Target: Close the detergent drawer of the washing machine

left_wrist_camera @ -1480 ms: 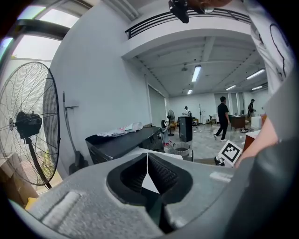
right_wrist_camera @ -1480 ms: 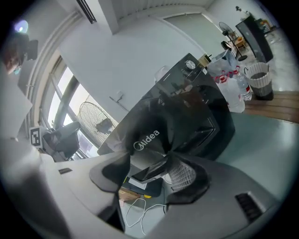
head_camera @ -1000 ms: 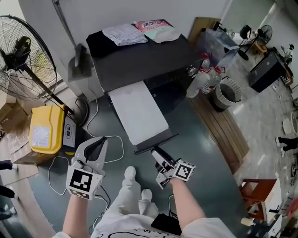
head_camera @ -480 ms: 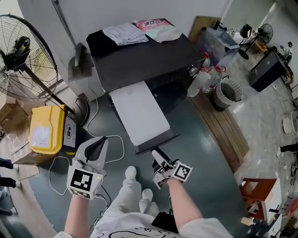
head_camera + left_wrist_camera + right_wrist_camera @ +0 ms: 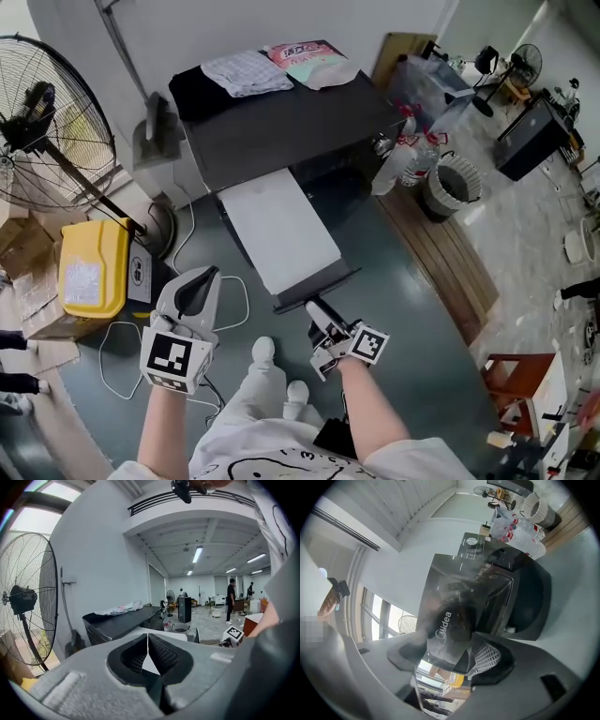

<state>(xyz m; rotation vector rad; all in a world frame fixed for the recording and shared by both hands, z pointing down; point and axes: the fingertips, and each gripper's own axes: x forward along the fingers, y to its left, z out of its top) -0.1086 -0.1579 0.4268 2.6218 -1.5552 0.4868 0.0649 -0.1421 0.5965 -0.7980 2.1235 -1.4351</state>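
Jaws of the right gripper had just been opening, released, with the front panel of the pulled-out detergent drawer between them. Well left of it, the left gripper hung clenched, empty.

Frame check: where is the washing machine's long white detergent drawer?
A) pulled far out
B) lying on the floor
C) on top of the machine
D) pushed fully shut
A: the long white detergent drawer juts far out of the black washing machine. The right gripper has just been opening its jaws, with the drawer's glossy dark front panel between them.
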